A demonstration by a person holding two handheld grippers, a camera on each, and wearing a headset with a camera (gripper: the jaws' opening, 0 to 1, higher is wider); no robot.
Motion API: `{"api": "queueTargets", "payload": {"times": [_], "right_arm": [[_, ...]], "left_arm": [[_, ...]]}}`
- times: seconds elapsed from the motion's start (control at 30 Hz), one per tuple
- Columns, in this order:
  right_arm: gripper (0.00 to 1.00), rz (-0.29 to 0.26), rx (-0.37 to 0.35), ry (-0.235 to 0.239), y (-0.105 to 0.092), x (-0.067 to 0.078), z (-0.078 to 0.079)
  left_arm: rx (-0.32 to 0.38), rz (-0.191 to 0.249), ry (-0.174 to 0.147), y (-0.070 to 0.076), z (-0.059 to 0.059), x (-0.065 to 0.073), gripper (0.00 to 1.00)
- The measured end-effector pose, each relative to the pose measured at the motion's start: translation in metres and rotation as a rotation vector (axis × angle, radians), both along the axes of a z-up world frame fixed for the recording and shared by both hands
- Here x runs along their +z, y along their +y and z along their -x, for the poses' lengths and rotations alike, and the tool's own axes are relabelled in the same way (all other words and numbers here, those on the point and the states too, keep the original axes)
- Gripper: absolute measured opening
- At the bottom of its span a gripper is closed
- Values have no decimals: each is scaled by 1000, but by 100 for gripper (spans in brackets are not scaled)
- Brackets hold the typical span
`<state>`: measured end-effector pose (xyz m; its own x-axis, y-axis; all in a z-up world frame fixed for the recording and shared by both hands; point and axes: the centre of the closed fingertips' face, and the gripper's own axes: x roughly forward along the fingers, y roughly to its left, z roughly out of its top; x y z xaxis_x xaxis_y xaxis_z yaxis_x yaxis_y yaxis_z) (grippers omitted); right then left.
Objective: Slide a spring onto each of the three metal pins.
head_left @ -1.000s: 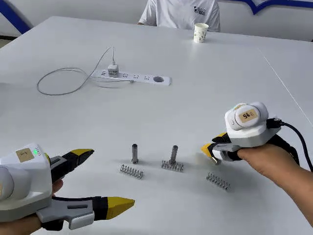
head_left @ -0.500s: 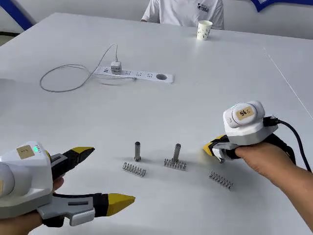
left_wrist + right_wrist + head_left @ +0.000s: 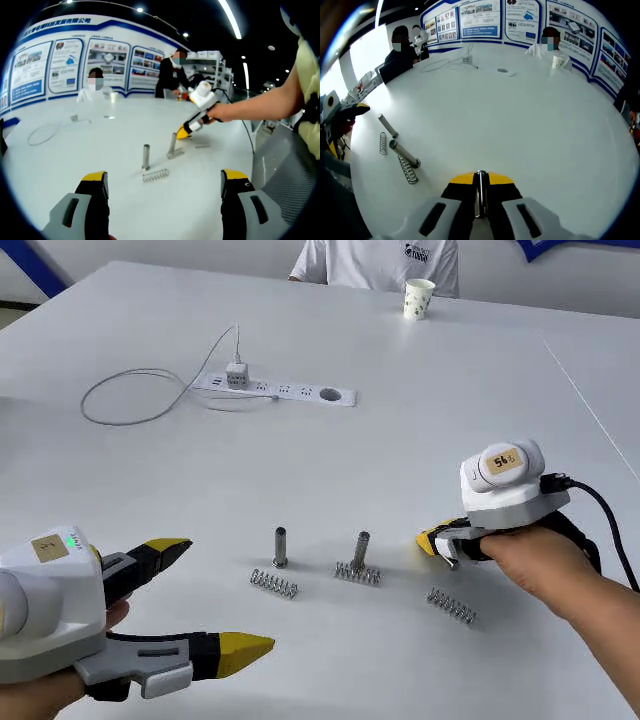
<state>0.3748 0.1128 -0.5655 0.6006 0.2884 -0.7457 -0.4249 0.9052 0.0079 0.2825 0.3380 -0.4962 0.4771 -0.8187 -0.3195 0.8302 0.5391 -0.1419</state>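
Metal pin (image 3: 480,200) looks clamped in R tongs (image 3: 434,541); L tongs (image 3: 228,593) gape wide over white table (image 3: 400,440).

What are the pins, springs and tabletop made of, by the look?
Pins: grey metal, likely steel; dull sheen, flanged base. Third pin in the right claw looks alike. Springs: bright wire coils, probably steel. Tabletop: smooth white, soft glare; laminate or painted, can't tell.

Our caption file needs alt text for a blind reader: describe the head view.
Two metal pins stand upright on a white table, three springs lying loose beside them. At right, the right gripper is shut on a third pin; at lower left, the left gripper is open.
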Motion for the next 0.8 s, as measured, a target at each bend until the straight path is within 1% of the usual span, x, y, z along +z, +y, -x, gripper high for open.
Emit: {"api": "queueTargets", "payload": {"times": [0.1, 0.2, 0.33, 0.43, 0.57, 0.8], "right_arm": [[9, -5, -6, 7, 0, 0, 0], [9, 14, 0, 3, -2, 1, 2], [9, 3, -10, -21, -5, 12, 5], [9, 7, -8, -36, -6, 18, 8], [9, 8, -9, -57, -9, 27, 14], [9, 12, -16, -87, -11, 37, 26]], "left_arm": [[0, 2, 0, -1, 0, 1, 94], [1, 7, -7, -1, -1, 4, 94], [5, 6, -10, 2, -1, 5, 94], [8, 9, -8, 3, -1, 6, 94], [3, 10, -16, 1, 0, 9, 94], [-7, 10, -26, -3, 3, 13, 94]]}}
